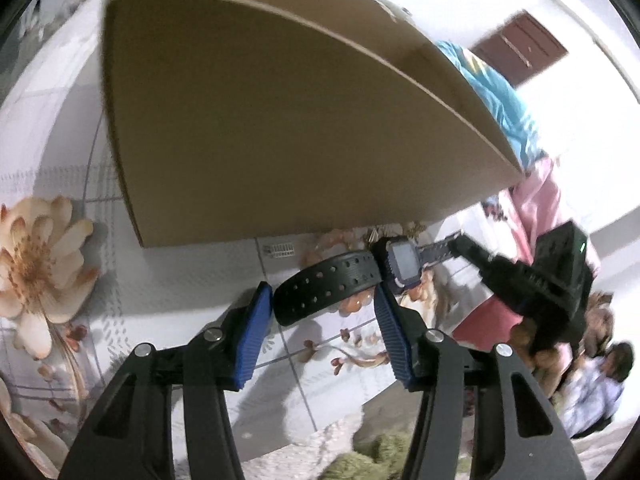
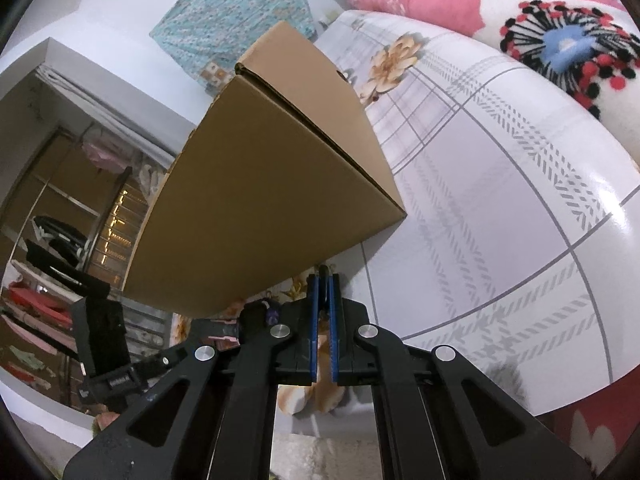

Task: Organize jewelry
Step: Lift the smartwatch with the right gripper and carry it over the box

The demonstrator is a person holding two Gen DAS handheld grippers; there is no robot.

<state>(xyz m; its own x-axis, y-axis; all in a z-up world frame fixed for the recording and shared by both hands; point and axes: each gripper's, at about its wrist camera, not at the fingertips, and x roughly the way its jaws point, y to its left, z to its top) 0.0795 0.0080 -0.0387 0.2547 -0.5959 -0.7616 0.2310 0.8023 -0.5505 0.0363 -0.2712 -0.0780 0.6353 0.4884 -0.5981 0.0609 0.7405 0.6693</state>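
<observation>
My left gripper [image 1: 324,304] has its jaws spread, one blue pad to either side of the black perforated strap of the watch [image 1: 402,260]. The watch is lifted off the flowered tablecloth [image 1: 52,264], its far strap end pinched in my right gripper [image 1: 460,245], whose jaws are pressed nearly together on it. Just beyond stands a closed cardboard box [image 1: 260,120]. A pink blanket [image 2: 500,8] lies farther off.

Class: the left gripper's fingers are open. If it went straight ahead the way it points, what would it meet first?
Probably the watch's black strap, lying between the left gripper fingertips; behind it stands the cardboard box.
</observation>
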